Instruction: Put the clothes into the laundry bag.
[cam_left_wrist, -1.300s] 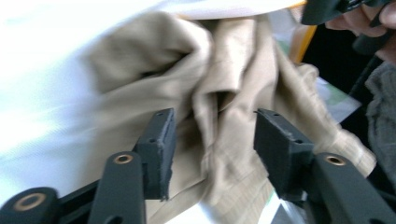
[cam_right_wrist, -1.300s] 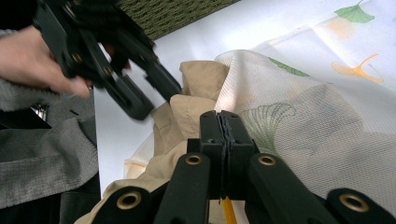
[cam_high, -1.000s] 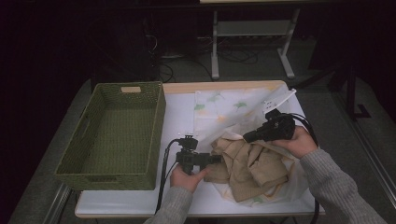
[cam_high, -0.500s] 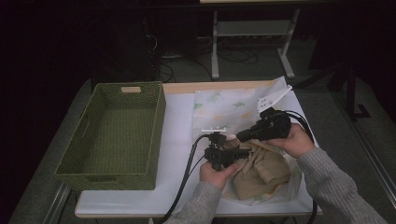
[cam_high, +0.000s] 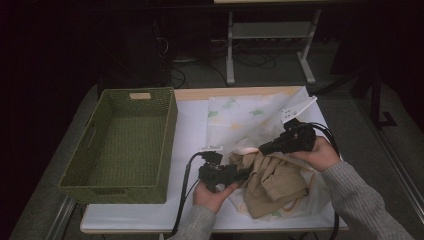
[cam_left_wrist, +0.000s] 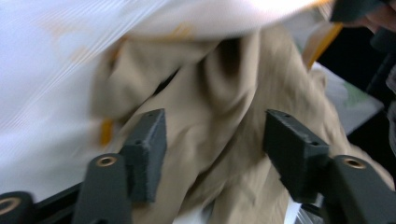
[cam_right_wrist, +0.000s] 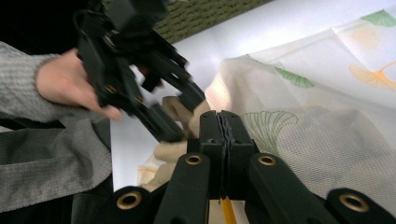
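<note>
One green wicker basket (cam_high: 125, 142); beige garment (cam_high: 272, 180) inside white mesh bag (cam_high: 250, 117).

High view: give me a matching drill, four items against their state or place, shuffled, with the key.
Items:
1. basket
2. tan garment
3. left gripper
4. right gripper

States or places:
A. jaws pressed shut on the edge of the mesh bag
B. green, at the table's left side, nothing in it
C. jaws apart, no pad pressing on cloth
D. crumpled, partly inside the mesh bag's mouth

Pairs: 1-B, 2-D, 3-C, 4-A
</note>
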